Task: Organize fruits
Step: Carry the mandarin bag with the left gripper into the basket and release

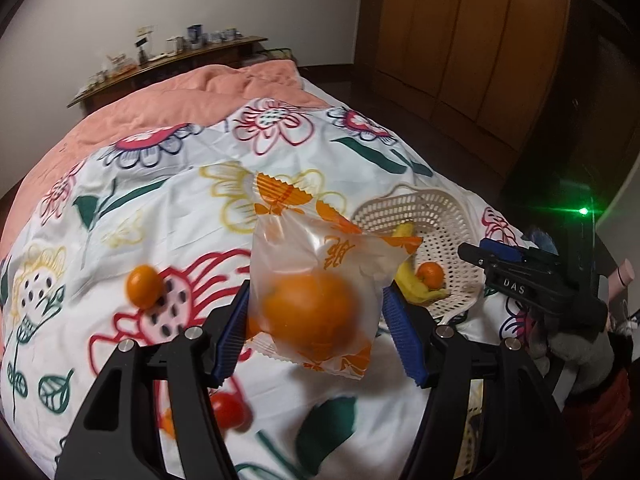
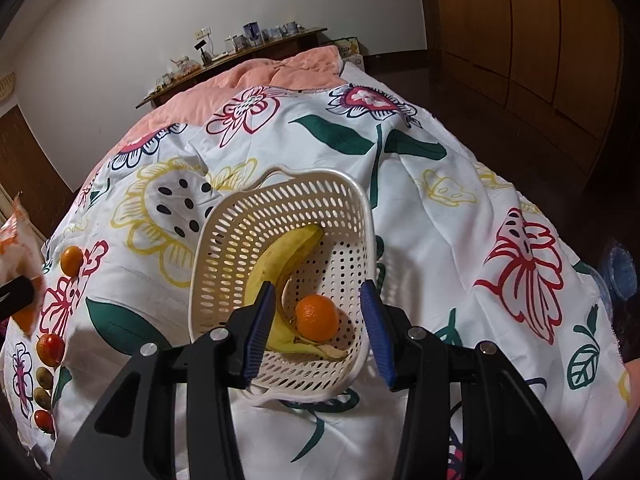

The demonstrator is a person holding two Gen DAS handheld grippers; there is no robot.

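Item: bagged orange (image 1: 308, 304), in left claw (image 1: 316, 316), jaws clamped on the plastic bag, lifted above the bed (image 1: 192, 208).
Item: white basket (image 2: 224, 248), near bed's right edge; holds banana (image 2: 280, 264) + small orange (image 2: 317, 317).
Item: right claw (image 2: 318, 330), jaws apart, empty, hovering over basket's near rim w/o touching it.
Loose, left side of bed: mandarin (image 1: 144, 285), red fruit (image 1: 227, 410).
Step, prob.: carry bag to basket. Tip: keep grip on the fruit, not just film; lower inside rim before release; right claw could steady the basket.
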